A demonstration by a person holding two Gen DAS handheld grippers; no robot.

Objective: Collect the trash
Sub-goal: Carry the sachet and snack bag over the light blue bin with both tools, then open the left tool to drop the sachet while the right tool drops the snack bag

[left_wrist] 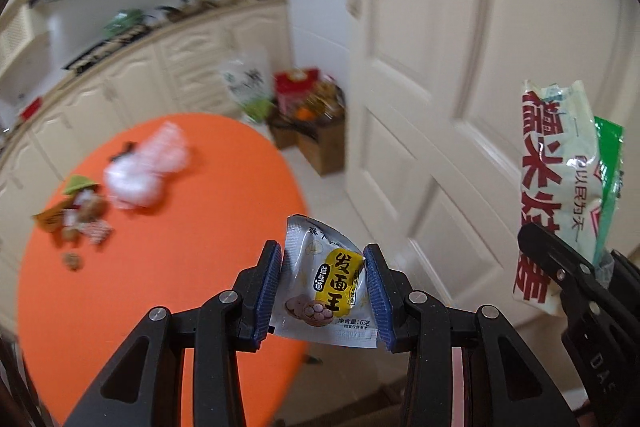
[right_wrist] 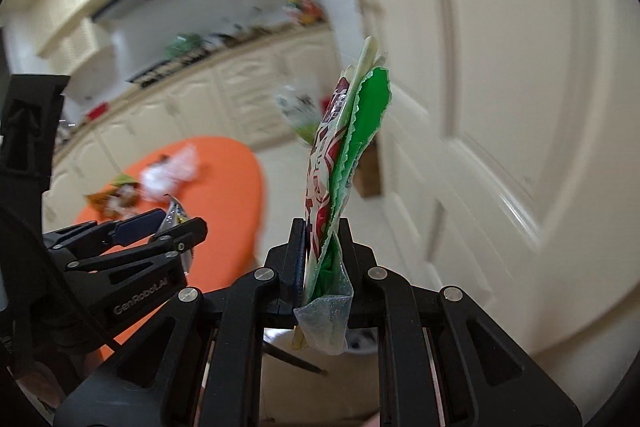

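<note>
My left gripper (left_wrist: 325, 269) is shut on a small silver sachet (left_wrist: 326, 287) with a yellow label, held upright between its blue pads. My right gripper (right_wrist: 322, 247) is shut on flat snack wrappers (right_wrist: 344, 147), white with red print and green, standing up edge-on. In the left wrist view those wrappers (left_wrist: 560, 171) and the right gripper (left_wrist: 576, 267) show at the right. The right wrist view has the left gripper (right_wrist: 168, 227) at the left with the sachet (right_wrist: 176, 217) in it. More trash (left_wrist: 80, 215) and a crumpled clear bag (left_wrist: 148, 167) lie on the orange table (left_wrist: 192, 227).
A white panelled door (left_wrist: 460, 67) fills the right side close by. Cream kitchen cabinets (left_wrist: 140, 83) with a cluttered counter run behind the table. Cardboard boxes (left_wrist: 312, 131) with packages stand on the tiled floor in the corner.
</note>
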